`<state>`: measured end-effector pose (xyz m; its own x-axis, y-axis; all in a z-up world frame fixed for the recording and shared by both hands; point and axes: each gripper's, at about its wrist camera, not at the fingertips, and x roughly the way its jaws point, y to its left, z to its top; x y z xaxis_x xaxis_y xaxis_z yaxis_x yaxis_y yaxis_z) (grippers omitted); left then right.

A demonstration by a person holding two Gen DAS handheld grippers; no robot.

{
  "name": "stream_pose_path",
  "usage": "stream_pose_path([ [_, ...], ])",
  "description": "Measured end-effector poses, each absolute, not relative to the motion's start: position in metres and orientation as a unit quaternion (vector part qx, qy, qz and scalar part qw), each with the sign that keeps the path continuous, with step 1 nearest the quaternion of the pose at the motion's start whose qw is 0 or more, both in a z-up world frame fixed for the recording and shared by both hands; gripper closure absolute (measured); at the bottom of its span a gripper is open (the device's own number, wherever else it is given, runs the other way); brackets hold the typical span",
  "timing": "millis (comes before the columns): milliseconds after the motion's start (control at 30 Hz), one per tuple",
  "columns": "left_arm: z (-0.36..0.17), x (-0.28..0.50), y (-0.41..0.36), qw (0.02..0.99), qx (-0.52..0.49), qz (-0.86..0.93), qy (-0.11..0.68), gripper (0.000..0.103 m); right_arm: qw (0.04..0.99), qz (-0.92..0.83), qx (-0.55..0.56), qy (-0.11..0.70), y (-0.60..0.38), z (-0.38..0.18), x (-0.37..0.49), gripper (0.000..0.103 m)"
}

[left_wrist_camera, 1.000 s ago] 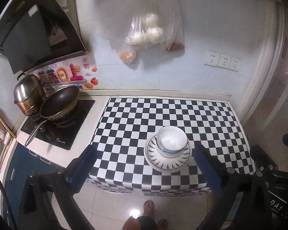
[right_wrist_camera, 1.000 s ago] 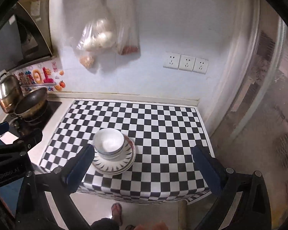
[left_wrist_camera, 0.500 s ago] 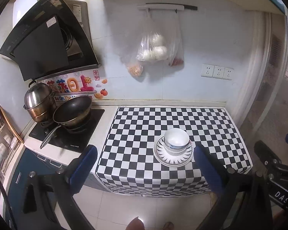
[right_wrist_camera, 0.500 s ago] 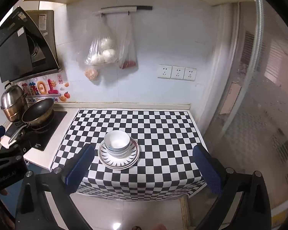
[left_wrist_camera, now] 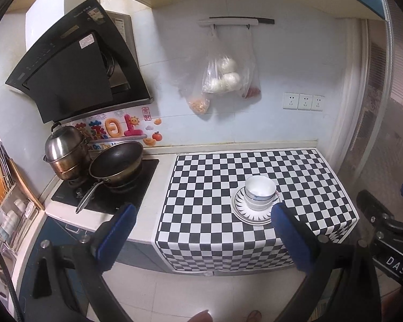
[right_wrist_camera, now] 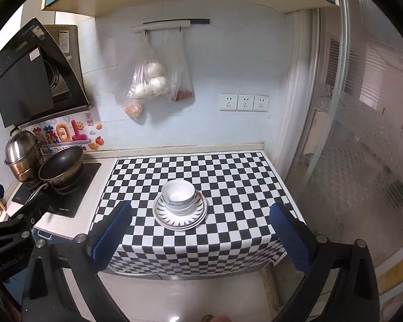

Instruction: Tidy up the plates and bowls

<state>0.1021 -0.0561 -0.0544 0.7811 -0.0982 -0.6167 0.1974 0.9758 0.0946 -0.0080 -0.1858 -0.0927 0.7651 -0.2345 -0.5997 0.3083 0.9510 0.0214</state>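
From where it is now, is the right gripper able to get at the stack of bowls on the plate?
Probably yes. The right gripper is open and empty, back from the counter edge, and nothing stands between it and the bowls on the plate. The checkered cloth around them is bare.

Home kitchen: range hood [left_wrist_camera: 75, 61], stove [left_wrist_camera: 104, 185], wok [left_wrist_camera: 117, 162].

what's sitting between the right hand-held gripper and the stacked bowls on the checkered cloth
Nothing visible. The right hand-held gripper is open, and only bare checkered cloth lies between it and the bowls stacked on the plates.
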Motion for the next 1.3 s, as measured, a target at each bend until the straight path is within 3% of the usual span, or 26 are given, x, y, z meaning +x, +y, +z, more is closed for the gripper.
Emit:
stream_pose_path([
  [1300,-0.04,0.061,-0.066,0.95,0.056,-0.042,0.305,0.0,0.945,-0.113,0.058,0.3,-0.198,-0.088,-0.027,0.0],
])
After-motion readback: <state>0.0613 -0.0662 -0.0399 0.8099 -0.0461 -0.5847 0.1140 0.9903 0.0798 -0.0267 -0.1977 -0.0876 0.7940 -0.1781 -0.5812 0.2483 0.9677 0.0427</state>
